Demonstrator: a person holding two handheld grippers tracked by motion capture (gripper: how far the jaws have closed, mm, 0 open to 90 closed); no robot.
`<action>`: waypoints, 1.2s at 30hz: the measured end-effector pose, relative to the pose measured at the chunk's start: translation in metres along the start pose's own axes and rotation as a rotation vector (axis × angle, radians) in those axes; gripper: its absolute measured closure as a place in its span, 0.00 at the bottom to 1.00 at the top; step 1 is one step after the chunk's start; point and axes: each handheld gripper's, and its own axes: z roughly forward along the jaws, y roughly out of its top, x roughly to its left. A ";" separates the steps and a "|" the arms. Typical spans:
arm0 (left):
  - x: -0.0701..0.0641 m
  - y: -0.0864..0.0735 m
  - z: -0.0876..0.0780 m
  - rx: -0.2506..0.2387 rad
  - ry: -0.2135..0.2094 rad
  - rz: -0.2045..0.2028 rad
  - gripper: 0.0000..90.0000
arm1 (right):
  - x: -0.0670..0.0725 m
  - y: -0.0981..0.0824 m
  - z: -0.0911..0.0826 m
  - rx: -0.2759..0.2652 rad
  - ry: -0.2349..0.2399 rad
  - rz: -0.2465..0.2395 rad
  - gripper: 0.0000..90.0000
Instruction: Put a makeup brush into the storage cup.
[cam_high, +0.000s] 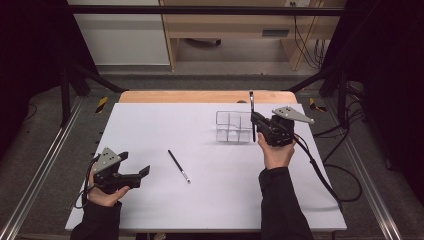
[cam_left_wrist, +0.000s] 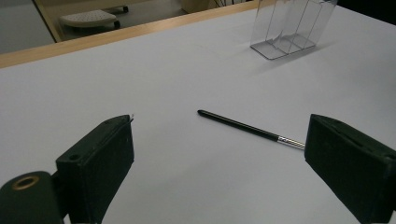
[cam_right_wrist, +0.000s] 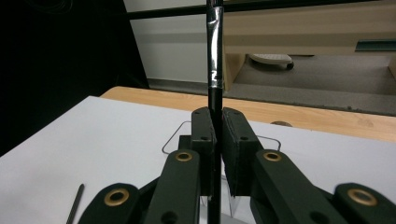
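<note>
Right hand-held gripper (cam_high: 255, 125) is clamping an upright black brush (cam_right_wrist: 215, 74) directly above the clear organizer (cam_high: 233, 127), long axis vertical. Left hand-held gripper (cam_high: 140, 175) is idling with jaws wide, nearer the second brush (cam_high: 179, 166) lying on the bench (cam_high: 150, 125).

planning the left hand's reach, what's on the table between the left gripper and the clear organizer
A black brush lies on the white table between the left gripper and the clear organizer, clearest in the high view; otherwise bare.

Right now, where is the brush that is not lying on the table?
The upright brush is clamped in the right gripper, at the right side of the high view, directly above the clear divided organizer near the table's far edge.
</note>
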 end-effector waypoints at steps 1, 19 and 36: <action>0.000 0.000 0.000 -0.001 0.000 -0.001 0.08 | 0.000 0.001 0.001 -0.004 -0.002 0.001 0.93; 0.001 -0.001 0.000 0.001 -0.001 -0.003 0.08 | -0.002 0.015 0.018 -0.076 -0.039 0.024 0.93; 0.001 -0.001 0.000 -0.001 -0.002 -0.004 0.08 | -0.002 0.018 0.041 -0.104 -0.043 0.031 0.93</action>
